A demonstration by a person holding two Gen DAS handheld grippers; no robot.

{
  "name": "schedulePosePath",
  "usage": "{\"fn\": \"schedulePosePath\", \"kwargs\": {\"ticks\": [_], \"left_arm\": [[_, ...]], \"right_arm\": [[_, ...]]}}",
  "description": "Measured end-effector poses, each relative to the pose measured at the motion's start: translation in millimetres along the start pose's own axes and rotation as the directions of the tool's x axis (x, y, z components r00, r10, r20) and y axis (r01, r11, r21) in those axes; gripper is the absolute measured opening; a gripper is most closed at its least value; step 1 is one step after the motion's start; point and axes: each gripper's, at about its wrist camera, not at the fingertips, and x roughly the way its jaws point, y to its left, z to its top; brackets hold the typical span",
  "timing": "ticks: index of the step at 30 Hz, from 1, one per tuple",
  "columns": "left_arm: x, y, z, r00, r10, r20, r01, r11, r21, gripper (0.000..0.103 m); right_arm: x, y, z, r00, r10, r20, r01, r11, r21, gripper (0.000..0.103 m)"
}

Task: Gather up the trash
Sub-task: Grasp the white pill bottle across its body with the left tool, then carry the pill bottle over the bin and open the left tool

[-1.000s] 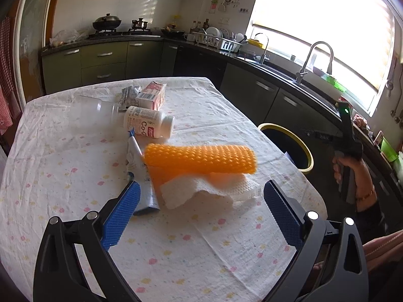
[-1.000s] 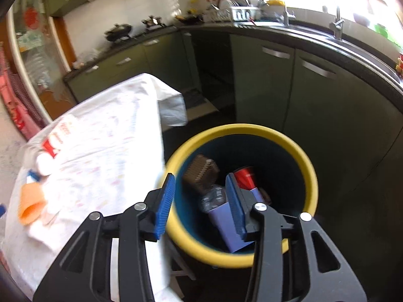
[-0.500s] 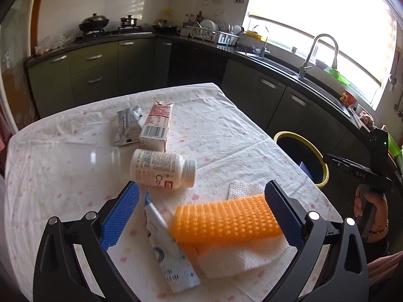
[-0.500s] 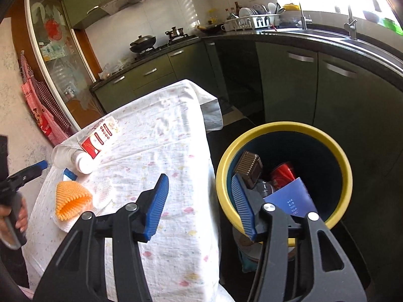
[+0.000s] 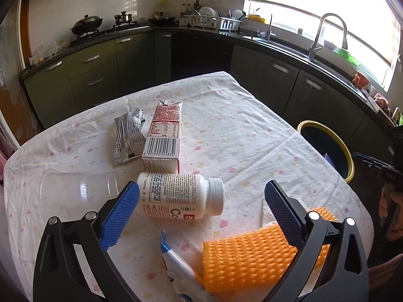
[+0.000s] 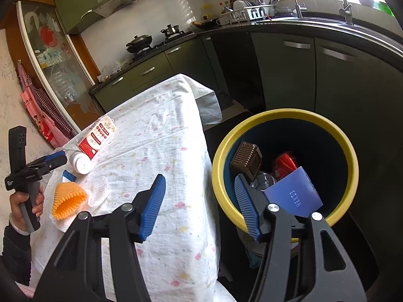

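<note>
My left gripper (image 5: 201, 211) is open and empty above a white pill bottle (image 5: 180, 199) lying on the table. Beyond it lie a red-and-white carton (image 5: 163, 136), a silver wrapper (image 5: 128, 132) and a clear plastic cup (image 5: 75, 191). An orange sponge (image 5: 252, 256) on a white cloth and a tube (image 5: 181, 266) lie nearer. My right gripper (image 6: 199, 206) is open and empty, over the gap between the table edge and the yellow-rimmed bin (image 6: 352, 166). The bin holds a blue booklet (image 6: 293, 196), a red can (image 6: 284, 163) and a brown tray (image 6: 248, 159).
The table (image 5: 239, 115) has a flowered cloth that hangs over its edge. The bin (image 5: 345, 156) stands on the floor right of the table. Dark green cabinets (image 5: 314, 95), a sink and a stove line the walls.
My left gripper has moved forward from over the orange sponge to over the pill bottle. My right gripper has drawn back from over the bin toward the table edge and opened wider.
</note>
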Motion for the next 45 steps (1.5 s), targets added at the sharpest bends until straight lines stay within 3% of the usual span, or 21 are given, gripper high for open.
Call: {"fn": "schedulePosePath", "kwargs": {"ticks": [10, 17, 20, 21, 30, 37, 45], "left_arm": [[21, 1, 1, 0.997, 0.062, -0.035, -0.059, 0.996, 0.07, 0.098], [36, -1, -4, 0.994, 0.072, -0.085, -0.067, 0.995, 0.068, 0.098], [41, 1, -5, 0.992, 0.086, -0.096, -0.081, 0.995, 0.06, 0.09], [42, 2, -4, 0.991, 0.086, -0.102, -0.081, 0.995, 0.053, 0.083], [25, -5, -2, 0.995, 0.057, -0.087, -0.054, 0.998, 0.035, 0.083], [-14, -37, 7, 0.999, -0.003, -0.038, 0.005, 0.998, 0.056, 0.083], [-33, -134, 33, 0.987, -0.158, -0.013, 0.158, 0.968, 0.197, 0.083]], "right_arm": [[4, -2, -2, 1.0, 0.017, -0.01, -0.017, 1.0, 0.019, 0.057], [5, 2, -2, 0.999, 0.029, -0.015, -0.029, 1.0, 0.01, 0.058], [6, 1, -2, 0.999, 0.031, -0.018, -0.031, 0.999, 0.013, 0.058], [6, 2, -3, 0.999, 0.032, -0.019, -0.031, 0.999, 0.013, 0.058], [3, 2, -3, 0.999, 0.041, -0.01, -0.041, 0.999, 0.017, 0.058], [-15, -2, -2, 0.998, 0.05, 0.034, -0.051, 0.998, 0.025, 0.058], [-49, -36, -5, 0.992, -0.034, 0.122, 0.025, 0.996, 0.081, 0.058]]}}
